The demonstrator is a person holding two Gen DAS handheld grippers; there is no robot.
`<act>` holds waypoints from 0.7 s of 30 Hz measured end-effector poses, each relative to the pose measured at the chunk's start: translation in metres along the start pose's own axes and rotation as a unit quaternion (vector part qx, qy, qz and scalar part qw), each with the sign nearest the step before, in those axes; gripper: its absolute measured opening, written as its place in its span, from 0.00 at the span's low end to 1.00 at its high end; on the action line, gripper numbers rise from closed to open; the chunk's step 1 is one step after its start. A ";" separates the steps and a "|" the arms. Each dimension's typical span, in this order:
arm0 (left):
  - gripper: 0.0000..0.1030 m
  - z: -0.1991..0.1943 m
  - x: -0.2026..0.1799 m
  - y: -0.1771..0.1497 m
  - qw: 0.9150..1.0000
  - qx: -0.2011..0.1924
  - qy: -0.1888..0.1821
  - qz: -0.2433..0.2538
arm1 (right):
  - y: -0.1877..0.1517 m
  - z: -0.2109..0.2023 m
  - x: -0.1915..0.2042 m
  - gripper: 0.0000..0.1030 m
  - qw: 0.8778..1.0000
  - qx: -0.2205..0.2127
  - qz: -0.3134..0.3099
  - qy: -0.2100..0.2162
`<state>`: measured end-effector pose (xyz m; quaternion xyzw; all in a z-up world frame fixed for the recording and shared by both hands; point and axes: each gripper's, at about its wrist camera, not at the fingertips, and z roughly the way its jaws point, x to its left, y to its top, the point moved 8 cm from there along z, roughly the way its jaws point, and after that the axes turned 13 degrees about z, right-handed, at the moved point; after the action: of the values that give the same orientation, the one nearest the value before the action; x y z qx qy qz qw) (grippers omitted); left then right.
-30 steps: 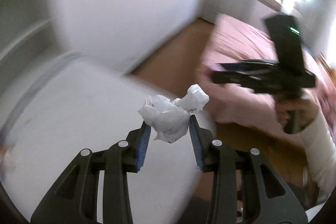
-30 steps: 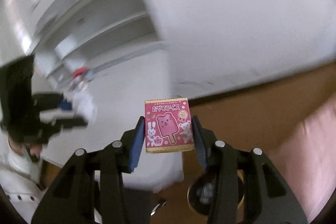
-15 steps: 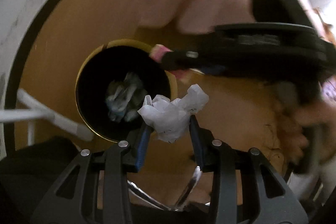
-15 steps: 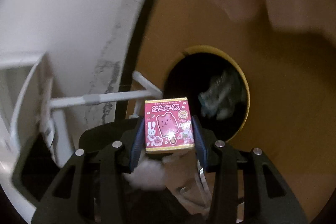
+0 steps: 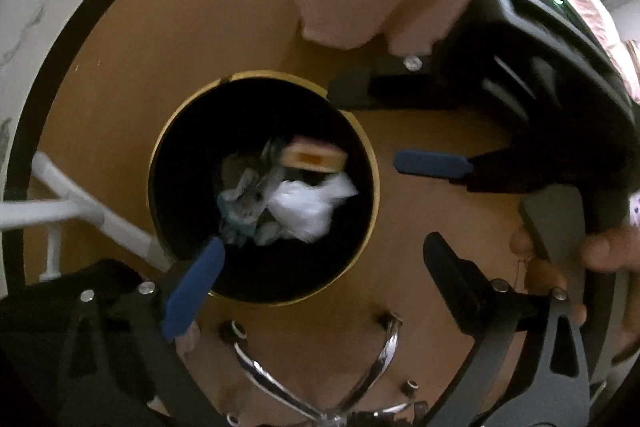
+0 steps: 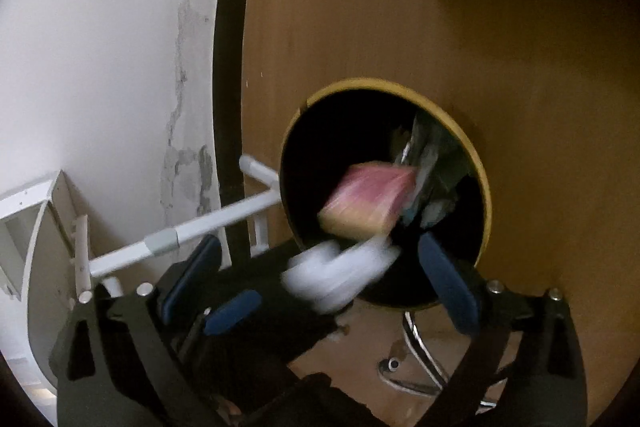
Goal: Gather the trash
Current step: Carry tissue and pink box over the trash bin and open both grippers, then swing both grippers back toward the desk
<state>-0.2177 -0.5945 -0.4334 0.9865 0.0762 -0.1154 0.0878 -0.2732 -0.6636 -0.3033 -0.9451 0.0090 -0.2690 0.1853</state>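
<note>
While both grippers hang over the round trash can [image 5: 362, 155], the trash is dropping straight down and away from the fingers. The left gripper [image 5: 320, 271] is wide open and holds nothing. The right gripper [image 6: 320, 271] is wide open too, with nothing in it. In the left view the white crumpled paper [image 5: 308, 207] and the pink ice cream box [image 5: 314, 157] are inside the can, beside older gray trash [image 5: 246, 205]. In the right view both are blurry, so I think they are falling just past the rim. Both grippers are about as near the can as each other. Half a second ago the left fingers pinched the paper and the right fingers pinched the box. Now both have let go.
</note>
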 end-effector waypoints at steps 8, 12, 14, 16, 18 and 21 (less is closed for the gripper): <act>0.94 -0.110 -0.075 0.032 0.984 -0.135 0.011 0.115 | -0.006 -0.163 0.022 0.93 0.947 -0.284 -0.088 -0.122; 0.94 -0.236 -0.095 0.024 0.954 -0.255 0.036 0.155 | -0.044 -0.246 0.070 0.93 0.884 -0.429 -0.142 -0.123; 0.94 -0.290 -0.083 0.010 0.936 -0.305 0.078 0.159 | -0.061 -0.261 0.094 0.93 0.864 -0.461 -0.169 -0.112; 0.94 -0.330 -0.057 -0.008 0.921 -0.334 0.133 0.147 | -0.082 -0.260 0.131 0.93 0.852 -0.471 -0.209 -0.097; 0.94 -0.365 -0.018 -0.033 0.917 -0.345 0.175 0.097 | -0.102 -0.248 0.169 0.93 0.847 -0.462 -0.251 -0.083; 0.94 -0.409 0.051 -0.084 0.905 -0.362 0.221 -0.007 | -0.152 -0.212 0.248 0.93 0.823 -0.441 -0.354 -0.063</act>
<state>-0.0959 -0.4278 -0.0668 0.8865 0.1375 0.1408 0.4189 -0.1822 -0.6242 0.0422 -0.8792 -0.2199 -0.2238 -0.3585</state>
